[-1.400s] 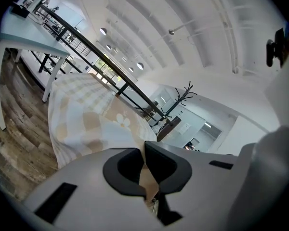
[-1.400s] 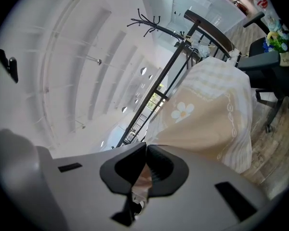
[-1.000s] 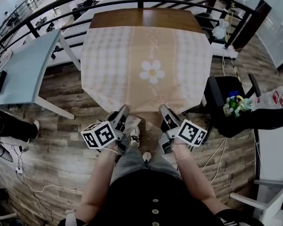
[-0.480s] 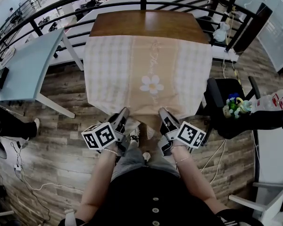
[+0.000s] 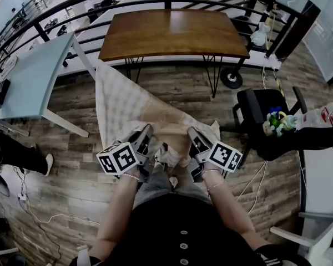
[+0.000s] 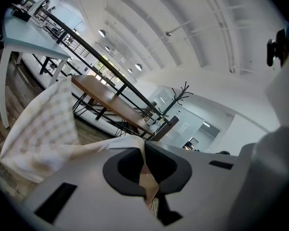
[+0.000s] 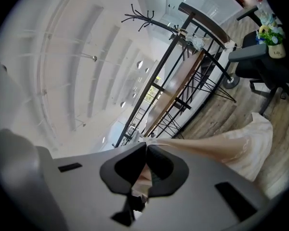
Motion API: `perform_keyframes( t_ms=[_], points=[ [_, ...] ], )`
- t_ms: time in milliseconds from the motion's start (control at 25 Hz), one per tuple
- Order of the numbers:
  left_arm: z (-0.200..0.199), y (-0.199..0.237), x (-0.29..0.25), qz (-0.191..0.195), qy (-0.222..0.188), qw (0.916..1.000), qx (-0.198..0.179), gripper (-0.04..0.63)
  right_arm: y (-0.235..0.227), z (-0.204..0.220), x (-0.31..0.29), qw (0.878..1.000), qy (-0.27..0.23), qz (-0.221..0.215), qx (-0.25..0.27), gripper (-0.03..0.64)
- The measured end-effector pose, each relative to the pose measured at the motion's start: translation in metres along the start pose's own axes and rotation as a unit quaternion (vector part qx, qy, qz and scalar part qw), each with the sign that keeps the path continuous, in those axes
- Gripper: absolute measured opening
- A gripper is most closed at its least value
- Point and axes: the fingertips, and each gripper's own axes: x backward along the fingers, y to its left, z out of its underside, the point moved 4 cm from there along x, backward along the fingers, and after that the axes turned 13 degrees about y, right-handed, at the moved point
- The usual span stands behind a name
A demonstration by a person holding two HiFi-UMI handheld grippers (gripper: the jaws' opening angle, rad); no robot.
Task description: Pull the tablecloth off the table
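Observation:
The beige checked tablecloth hangs off the brown wooden table and droops over the wood floor toward me. My left gripper is shut on the cloth's near edge, and my right gripper is shut on the same edge a little to the right. In the left gripper view the tablecloth trails away to the left, its hem pinched between the closed jaws of the left gripper. In the right gripper view the tablecloth runs off to the right from the right gripper. The tabletop is bare.
A pale blue table stands at the left. A black railing curves behind the tables. A black chair with a small flower pot sits at the right. Cables lie on the floor at lower left.
The tablecloth has slid fully off the brown table toward me and now hangs to the floor; earlier it covered most of the top. Both grippers have stayed shut on its near edge.

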Motion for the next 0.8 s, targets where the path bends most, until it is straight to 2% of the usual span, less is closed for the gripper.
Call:
perform_keyframes(
  t_ms=[440, 560, 800],
  points=[
    [0.020, 0.013, 0.001, -0.015, 0.028, 0.9992, 0.023, 0.015, -0.005, 0.010, 0.004, 1.000, -0.006, 0.010, -0.008, 0.028],
    [0.022, 0.017, 0.002, -0.021, 0.034, 0.9989, 0.023, 0.015, -0.003, 0.010, 0.003, 1.000, -0.005, 0.010, -0.006, 0.028],
    [0.023, 0.013, -0.001, -0.010, 0.038, 0.9991, 0.018, 0.015, -0.007, 0.012, 0.005, 1.000, -0.008, 0.015, -0.006, 0.028]
  ],
)
